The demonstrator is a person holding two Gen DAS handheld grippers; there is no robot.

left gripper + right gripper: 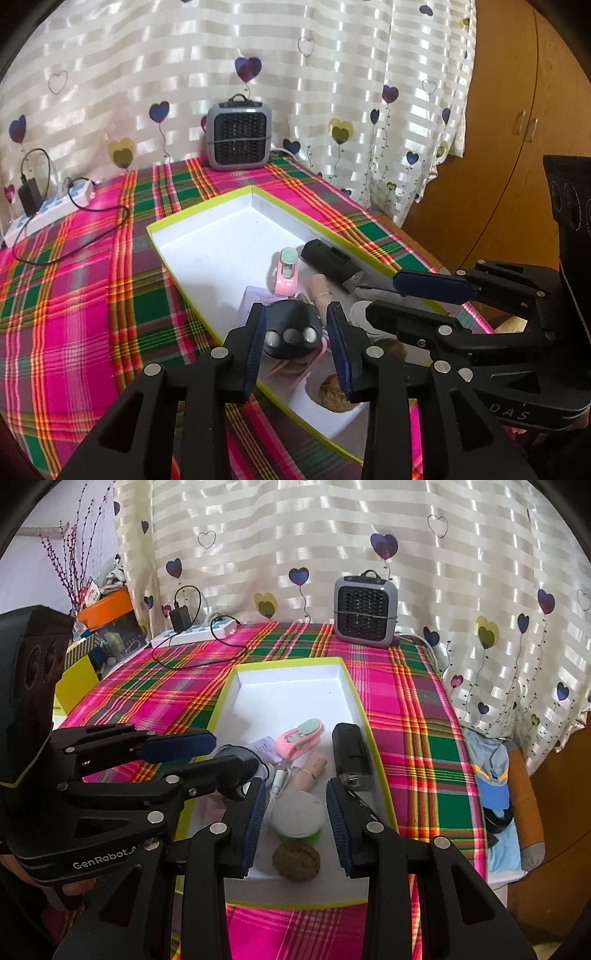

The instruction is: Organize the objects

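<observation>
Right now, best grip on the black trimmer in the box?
Take the black trimmer across the middle of its body, from above. It lies flat along the box's right wall, blade end near, so jaws should straddle its narrow width.

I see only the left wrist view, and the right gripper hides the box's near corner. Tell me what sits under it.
Observer: A green tub with a white lid stands upright in the box. It is between the fingers of the right gripper, and the pads are clear of it.
Operator: Report what lies past the table's right edge.
Observer: A blue cap lies there, beside the tablecloth.
Operator: Now the far left.
Observer: An orange box stands off the table, left of the power strip.
</observation>
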